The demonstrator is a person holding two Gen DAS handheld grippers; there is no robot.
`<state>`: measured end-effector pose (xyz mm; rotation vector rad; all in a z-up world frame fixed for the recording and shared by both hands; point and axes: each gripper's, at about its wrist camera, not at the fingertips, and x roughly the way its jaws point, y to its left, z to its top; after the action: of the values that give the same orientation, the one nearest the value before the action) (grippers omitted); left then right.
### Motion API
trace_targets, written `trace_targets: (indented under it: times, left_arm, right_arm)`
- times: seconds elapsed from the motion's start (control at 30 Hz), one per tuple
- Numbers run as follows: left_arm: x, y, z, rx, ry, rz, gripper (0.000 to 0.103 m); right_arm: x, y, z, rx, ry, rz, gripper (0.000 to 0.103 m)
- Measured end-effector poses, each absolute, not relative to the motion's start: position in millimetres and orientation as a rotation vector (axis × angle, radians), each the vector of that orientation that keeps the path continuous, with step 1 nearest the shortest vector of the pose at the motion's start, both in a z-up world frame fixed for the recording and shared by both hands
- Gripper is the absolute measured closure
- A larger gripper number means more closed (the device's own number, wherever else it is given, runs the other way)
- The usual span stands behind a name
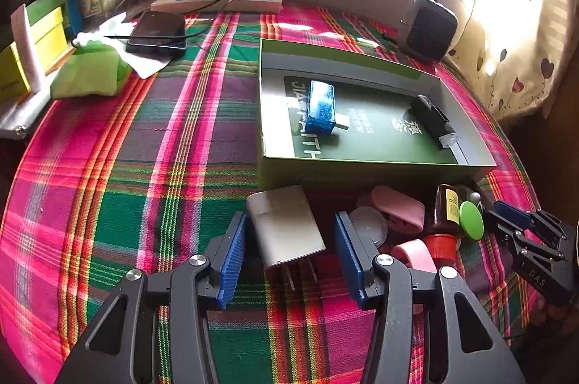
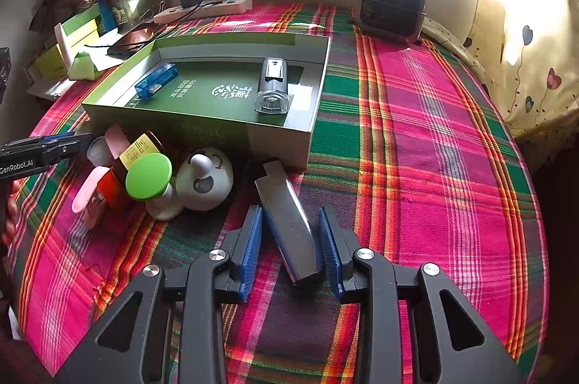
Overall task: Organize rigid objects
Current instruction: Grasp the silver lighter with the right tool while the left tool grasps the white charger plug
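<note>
Left hand-held gripper (image 1: 289, 254) gapes around the white charger (image 1: 287, 226) before the green box (image 1: 362, 167): light, rigid, slick-sided; pinch its flat faces.

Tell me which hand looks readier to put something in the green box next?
Probably the right. Its gripper has its jaws close on both sides of the silver bar, nearly gripping. The left gripper brackets the white charger with wider gaps. Both items lie just before the box.

A counter under a pink-and-green plaid cloth (image 1: 108, 167) carries an open green cardboard box (image 1: 362, 172); just before the box lie a white wall charger (image 1: 286, 225) and a silver metal bar (image 2: 289, 225).
</note>
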<state>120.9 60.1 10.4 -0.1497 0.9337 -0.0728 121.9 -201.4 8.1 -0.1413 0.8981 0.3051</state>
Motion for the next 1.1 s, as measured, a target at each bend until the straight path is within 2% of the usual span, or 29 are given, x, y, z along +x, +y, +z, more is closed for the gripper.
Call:
trace_targets:
  times: [0.1, 0.9, 1.03, 1.1]
  left_arm:
    - [119.7, 61.2, 10.7, -0.147, 0.934, -0.066, 0.056]
    - [118.5, 62.7, 10.3, -0.067, 0.926, -0.009, 0.056]
    - [118.0, 61.1, 9.3, -0.048, 0.914, 0.002, 0.060]
    - [117.4, 61.5, 9.2, -0.043, 0.911, 0.012, 0.066]
  right_arm:
    - [119.7, -203.5, 8.4, -0.142, 0.897, 0.292, 0.079]
    - [110.6, -212.8, 9.2, -0.118, 0.897, 0.272, 0.079]
    - [110.8, -212.6, 9.3, -0.118, 0.897, 0.273, 0.079]
    - [110.9, -212.7, 9.3, -0.117, 0.897, 0.273, 0.079]
